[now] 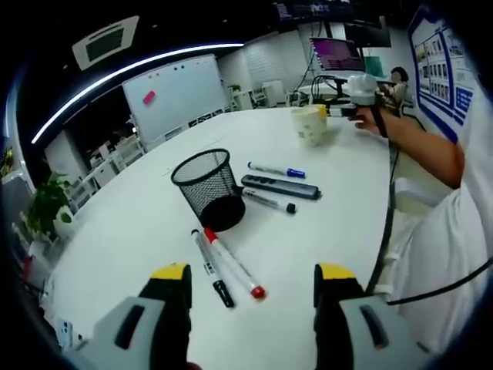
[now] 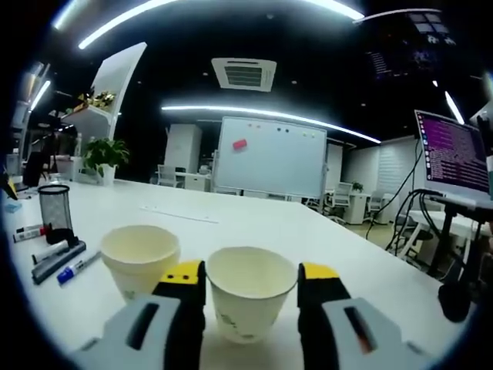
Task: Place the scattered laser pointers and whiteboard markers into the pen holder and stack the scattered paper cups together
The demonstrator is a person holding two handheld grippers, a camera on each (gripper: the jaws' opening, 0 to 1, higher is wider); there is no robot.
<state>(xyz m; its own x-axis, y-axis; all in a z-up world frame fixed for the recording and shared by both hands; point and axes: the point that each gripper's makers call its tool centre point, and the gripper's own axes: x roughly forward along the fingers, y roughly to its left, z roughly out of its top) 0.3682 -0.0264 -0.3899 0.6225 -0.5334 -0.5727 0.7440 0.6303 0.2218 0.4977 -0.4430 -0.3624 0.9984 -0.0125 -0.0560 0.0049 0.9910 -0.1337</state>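
White table (image 1: 339,177) in an office. In the right gripper view, the right gripper (image 2: 250,297) has its yellow-tipped jaws spread on either side of a paper cup (image 2: 249,291), which stands upright between them; whether the pads touch the cup wall can't be told, so the jaws read as released, not clenched. A second paper cup (image 2: 140,257) stands just beside it, to its left in that view, also upright, mouth up.

In the left gripper view, the left gripper (image 1: 252,293) hangs over the table w/ jaws apart & nothing between them. Just ahead lie a red-capped marker (image 1: 233,263) & a black-capped marker (image 1: 210,267), side by side, near the black mesh pen holder (image 1: 208,187). Beyond the holder: a blue-capped marker (image 1: 276,169), a dark laser pointer (image 1: 280,187), another black-capped marker (image 1: 269,201).

Likely step: grab the near cup for stacking. To do it well: close gently around the mid-wall so the thin paper doesn't crush, lift straight up, centre it over the neighbour cup, lower w/o tilting. Pens are not yet in the holder.
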